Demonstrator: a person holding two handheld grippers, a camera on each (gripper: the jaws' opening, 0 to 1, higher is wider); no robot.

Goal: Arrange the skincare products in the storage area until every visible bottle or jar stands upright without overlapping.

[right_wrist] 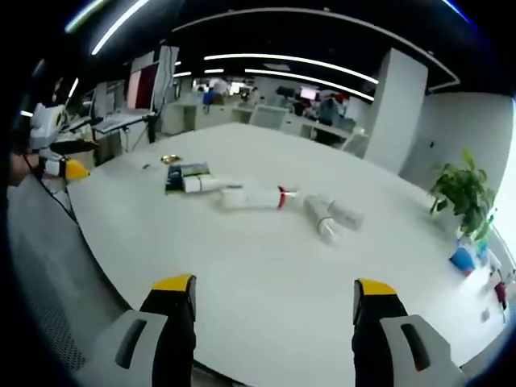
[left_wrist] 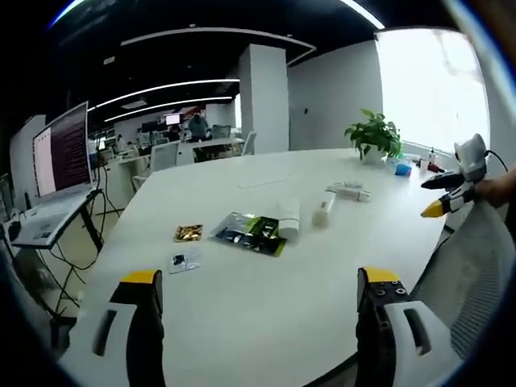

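On the white table (left_wrist: 266, 306), toward its middle, the skincare products lie flat, none upright. Left gripper view: a white tube (left_wrist: 289, 219) rests with one end on a dark green-and-black packet (left_wrist: 250, 232); just right of it lies a smaller pale bottle (left_wrist: 323, 211), apart from the tube. Farther back and to the right lies a clear-wrapped bundle (left_wrist: 348, 191), well apart from the tube. Left of the packet sit a small gold sachet (left_wrist: 188, 233) and, nearer, a small pale sachet (left_wrist: 184, 261).

Right gripper view, same group from another side: the packet (right_wrist: 186, 176) at far left, a white tube (right_wrist: 205, 184) touching its edge, then a longer white bottle (right_wrist: 251, 197) with a red band near one end, then two white bottles (right_wrist: 330, 214) lying side by side, touching, at the right. The gold sachet (right_wrist: 170, 159) lies beyond the packet.

Left gripper (left_wrist: 256, 282): jaws wide apart, yellow tips over the near table edge, nothing between them. Right gripper (right_wrist: 274, 286): jaws likewise spread, holding nothing, over bare tabletop near the edge. Each gripper also appears at the rim of the other's view, held off the table edge: the right one (left_wrist: 451, 193) at far right, the left one (right_wrist: 60, 165) at far left.

Surroundings: potted green plant (left_wrist: 374, 135) on the far right of the table, small blue item (left_wrist: 402, 168) beside it. A grey mesh chair back (left_wrist: 476, 258) at the near right edge. A screen on a stand (left_wrist: 63, 153) to the left; office desks and a white pillar (left_wrist: 264, 97) beyond.
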